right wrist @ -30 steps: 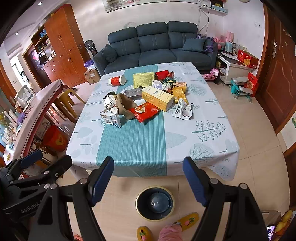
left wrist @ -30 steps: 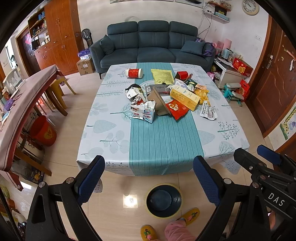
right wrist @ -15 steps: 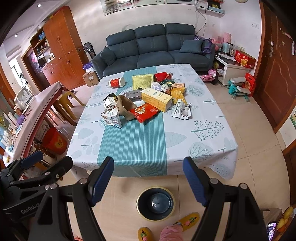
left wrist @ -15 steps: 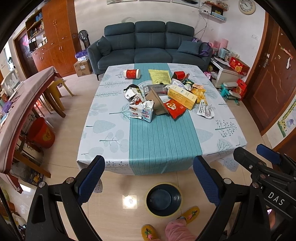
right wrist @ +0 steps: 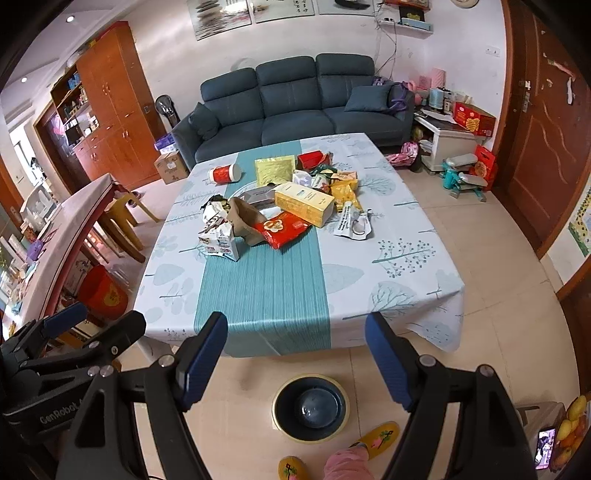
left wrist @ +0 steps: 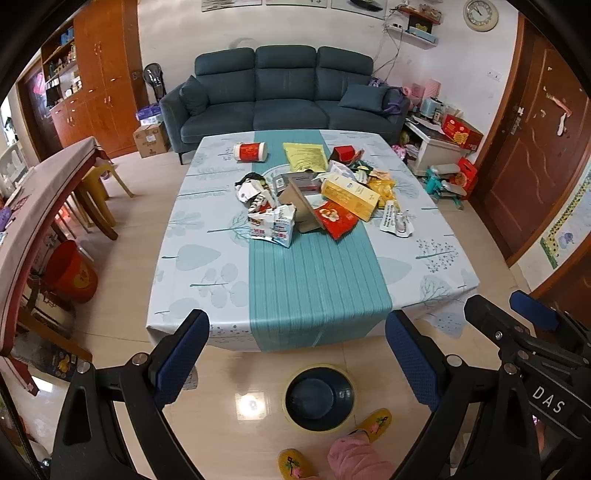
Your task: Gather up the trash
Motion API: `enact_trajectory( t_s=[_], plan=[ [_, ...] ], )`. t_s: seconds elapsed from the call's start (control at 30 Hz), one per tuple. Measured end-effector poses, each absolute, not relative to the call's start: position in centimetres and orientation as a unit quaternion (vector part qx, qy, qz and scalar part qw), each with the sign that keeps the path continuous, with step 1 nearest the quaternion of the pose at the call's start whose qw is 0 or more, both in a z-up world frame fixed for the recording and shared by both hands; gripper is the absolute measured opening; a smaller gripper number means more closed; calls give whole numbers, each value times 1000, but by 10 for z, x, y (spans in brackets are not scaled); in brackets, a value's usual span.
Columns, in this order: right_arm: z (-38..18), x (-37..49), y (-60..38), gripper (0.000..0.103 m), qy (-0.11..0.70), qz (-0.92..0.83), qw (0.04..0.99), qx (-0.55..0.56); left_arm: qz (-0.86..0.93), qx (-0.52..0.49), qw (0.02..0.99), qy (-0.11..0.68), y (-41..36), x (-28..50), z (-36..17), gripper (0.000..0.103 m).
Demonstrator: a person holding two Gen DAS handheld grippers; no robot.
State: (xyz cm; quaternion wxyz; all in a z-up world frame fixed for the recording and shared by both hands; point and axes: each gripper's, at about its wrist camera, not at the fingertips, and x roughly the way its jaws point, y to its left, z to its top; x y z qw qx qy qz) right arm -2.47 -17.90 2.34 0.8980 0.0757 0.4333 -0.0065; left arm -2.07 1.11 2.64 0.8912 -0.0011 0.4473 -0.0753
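Trash (left wrist: 314, 199) heaps mid-table beyond bare tablecloth (left wrist: 317, 288); both hand-held grippers (left wrist: 295, 354) (right wrist: 295, 354) gape empty above a floor bin (left wrist: 319, 397).

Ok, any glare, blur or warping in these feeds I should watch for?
Left wrist view: sharp, but a bright glare spot on the floor tile beside the bin; fisheye bends the door. Right wrist view: also sharp, even light, table edge bowed, corners vignetted black.

You face a white-walled living room, glossy beige tiled floor (left wrist: 122, 221), dark teal three-seat fabric sofa (left wrist: 284, 92) against the far wall, tall orange-brown wooden cabinets (left wrist: 99, 74) at left, round wall clock (left wrist: 481, 13), brown wooden door (left wrist: 535, 147) at right.
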Motion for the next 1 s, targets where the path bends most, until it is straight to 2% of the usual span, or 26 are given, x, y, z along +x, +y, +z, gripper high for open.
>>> enact_trajectory(
  t_s=[0.33, 0.47, 0.73, 0.9, 1.0],
  plan=[
    [35, -26, -191, 77, 412, -25, 907, 87, -96, 6, 904, 416, -3, -10, 44, 95],
    [34, -13, -207, 77, 407, -25, 908, 94, -72, 48, 905, 417, -21, 9, 44, 95],
    [14, 52, -257, 77, 428, -1, 898, 102, -63, -17, 877, 477, -49, 90, 25, 95],
    [-10, 114, -302, 77, 458, 18, 882, 109, -53, -59, 850, 521, -73, 155, -9, 95],
    [-32, 148, -321, 77, 482, 31, 869, 112, -50, -48, 839, 540, -91, 189, -34, 95]
  ],
)
